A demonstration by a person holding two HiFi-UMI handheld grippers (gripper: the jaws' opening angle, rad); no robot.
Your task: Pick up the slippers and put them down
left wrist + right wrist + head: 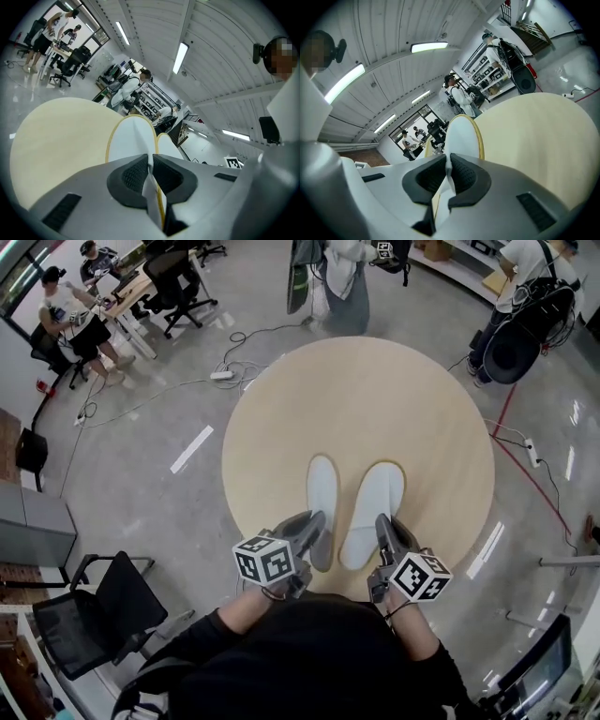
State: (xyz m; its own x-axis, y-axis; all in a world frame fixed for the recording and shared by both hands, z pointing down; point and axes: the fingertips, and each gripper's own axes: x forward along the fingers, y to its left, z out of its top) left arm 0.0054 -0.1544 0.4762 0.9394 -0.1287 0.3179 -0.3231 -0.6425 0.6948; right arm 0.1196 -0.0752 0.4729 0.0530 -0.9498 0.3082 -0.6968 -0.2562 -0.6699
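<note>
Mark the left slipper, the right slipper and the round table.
left slipper (322,491): head view, middle of its white surface.
right slipper (377,502): head view, middle of its white surface.
round table (366,399): head view, bare top beyond the slippers.

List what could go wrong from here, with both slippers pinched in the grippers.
1. The left gripper pinches only a thin edge of the left slipper, and the right gripper does likewise on the right slipper. Either slipper might sag or slip out.
2. The slippers are close side by side, so they may knock together.
3. Both grips are near the table's near rim, so a short set-down could tip a heel off.
</note>
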